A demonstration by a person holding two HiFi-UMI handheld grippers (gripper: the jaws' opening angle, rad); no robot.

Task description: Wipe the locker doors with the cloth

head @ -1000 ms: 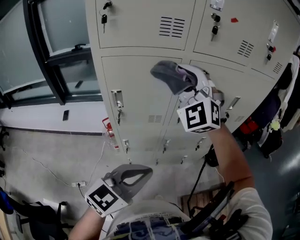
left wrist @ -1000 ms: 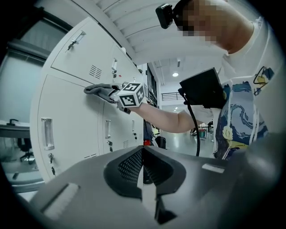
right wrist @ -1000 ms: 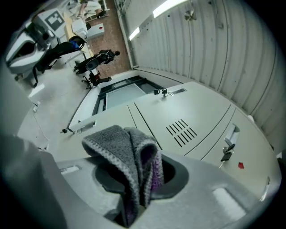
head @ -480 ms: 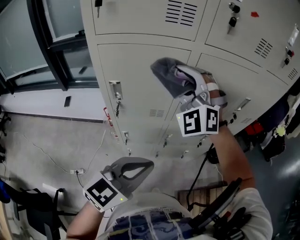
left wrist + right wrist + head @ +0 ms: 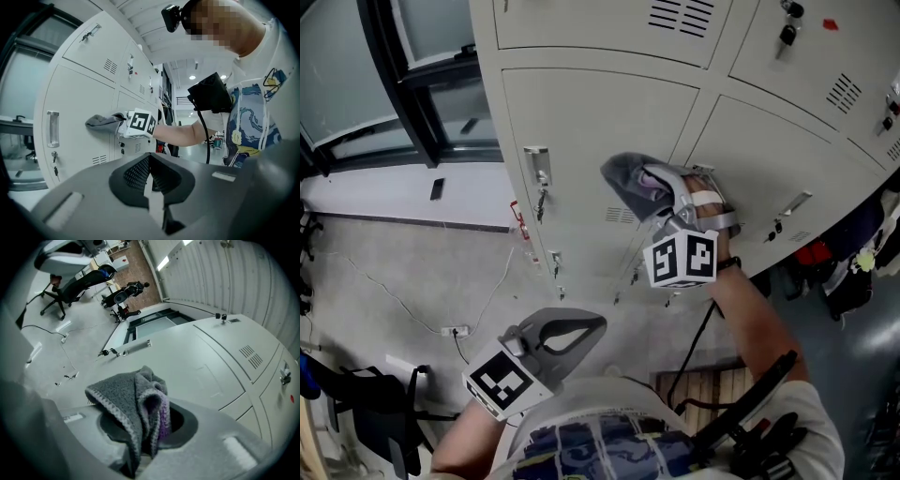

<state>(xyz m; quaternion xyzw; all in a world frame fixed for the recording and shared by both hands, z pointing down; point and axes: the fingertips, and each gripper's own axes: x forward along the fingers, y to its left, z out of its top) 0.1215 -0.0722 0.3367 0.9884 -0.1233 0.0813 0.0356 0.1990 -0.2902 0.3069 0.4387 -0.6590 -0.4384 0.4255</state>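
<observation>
The grey cloth is bunched and clamped between the jaws of the right gripper, with a thick fold sticking out past the tips so that soft fabric, not the jaws, meets the metal. It is held against a pale locker door, close to that door's right edge, by the seam with the next door and just above the vent slots. From the left gripper view the fold seems to touch the panel, though the contact itself is too small to be sure of. Judging by this, the wiping of this door is under way.

The left gripper has its jaws together with nothing between them. It is held low, near the person's body and well apart from the lockers, likely to stay clear of the wiping arm.

The door's handle sits at its left edge, with keys hanging below. Beyond the lockers lie a grey floor with a loose cable and a dark window frame.
</observation>
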